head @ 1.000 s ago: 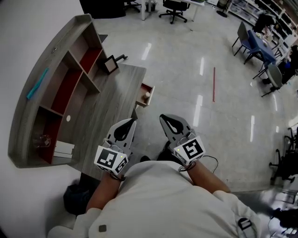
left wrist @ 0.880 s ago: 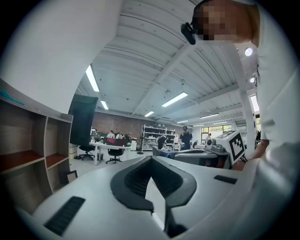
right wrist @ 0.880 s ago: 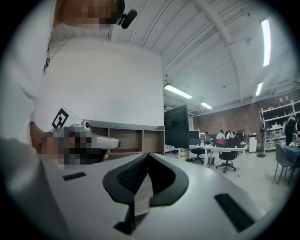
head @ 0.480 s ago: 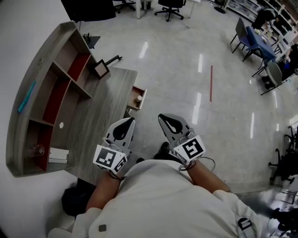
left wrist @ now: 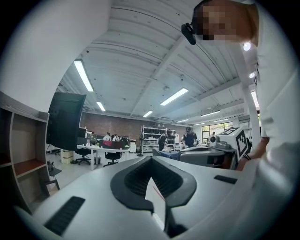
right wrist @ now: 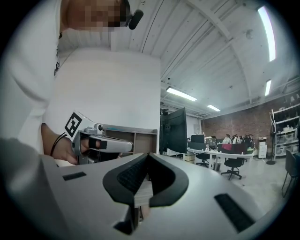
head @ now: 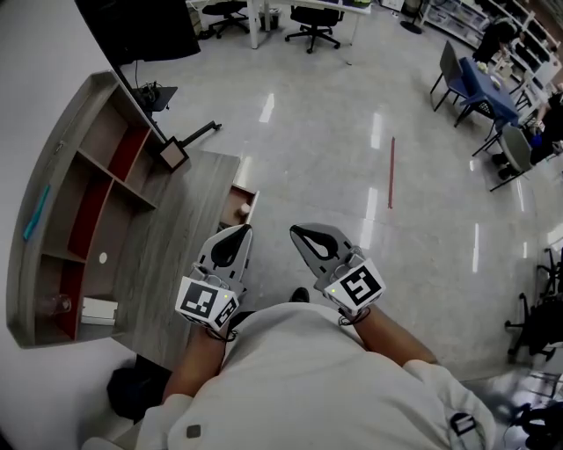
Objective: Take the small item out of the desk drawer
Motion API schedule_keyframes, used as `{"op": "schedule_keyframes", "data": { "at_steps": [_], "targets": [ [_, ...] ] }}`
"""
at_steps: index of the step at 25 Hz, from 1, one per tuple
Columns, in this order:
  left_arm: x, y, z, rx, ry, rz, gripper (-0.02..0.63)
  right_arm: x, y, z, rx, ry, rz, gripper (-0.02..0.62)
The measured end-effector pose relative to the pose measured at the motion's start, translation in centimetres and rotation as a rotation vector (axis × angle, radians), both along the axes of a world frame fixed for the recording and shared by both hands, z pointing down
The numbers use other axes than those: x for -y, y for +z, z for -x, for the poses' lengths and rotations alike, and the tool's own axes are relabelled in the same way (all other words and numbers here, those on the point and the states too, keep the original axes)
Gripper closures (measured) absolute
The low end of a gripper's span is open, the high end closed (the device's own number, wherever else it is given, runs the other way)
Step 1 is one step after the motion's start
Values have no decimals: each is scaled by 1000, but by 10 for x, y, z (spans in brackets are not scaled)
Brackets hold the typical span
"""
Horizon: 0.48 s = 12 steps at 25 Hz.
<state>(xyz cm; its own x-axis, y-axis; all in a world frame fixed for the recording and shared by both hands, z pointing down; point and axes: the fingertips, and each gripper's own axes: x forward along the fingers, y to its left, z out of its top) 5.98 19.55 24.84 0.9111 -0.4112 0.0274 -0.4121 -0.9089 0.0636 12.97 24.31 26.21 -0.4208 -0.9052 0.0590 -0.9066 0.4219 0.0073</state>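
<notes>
In the head view a grey wooden desk (head: 180, 246) with a shelf unit stands at the left. Its small drawer (head: 249, 195) is pulled open at the desk's far right corner, and a small pale item (head: 243, 210) lies inside. My left gripper (head: 237, 234) is held over the desk's right edge, a short way short of the drawer, jaws together and empty. My right gripper (head: 297, 233) hangs beside it over the floor, also shut and empty. The left gripper view (left wrist: 151, 158) and the right gripper view (right wrist: 149, 154) look level into the room; neither shows the drawer.
A small framed picture (head: 172, 154) stands at the desk's far end beside a black screen (head: 141, 35). The shelf unit (head: 84, 189) holds books (head: 97, 309) and a glass. A black bag (head: 132, 391) sits below the desk. Office chairs (head: 312, 19) and tables lie beyond the shiny floor.
The desk and open drawer have slid down and left in the head view, so the drawer now lies nearer both grippers. Both grippers stay shut and side by side.
</notes>
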Motion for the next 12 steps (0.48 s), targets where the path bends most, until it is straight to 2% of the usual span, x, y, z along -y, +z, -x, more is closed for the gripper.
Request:
{"op": "schedule_keyframes", "data": {
  "at_steps": [6,12],
  "targets": [
    [4,1,-30,22,0,4,595,7,0,-25,22,-22,8,575],
    [19,10,-42,38,15,6,595,23,9,-30,34,-30,30,575]
  ]
}}
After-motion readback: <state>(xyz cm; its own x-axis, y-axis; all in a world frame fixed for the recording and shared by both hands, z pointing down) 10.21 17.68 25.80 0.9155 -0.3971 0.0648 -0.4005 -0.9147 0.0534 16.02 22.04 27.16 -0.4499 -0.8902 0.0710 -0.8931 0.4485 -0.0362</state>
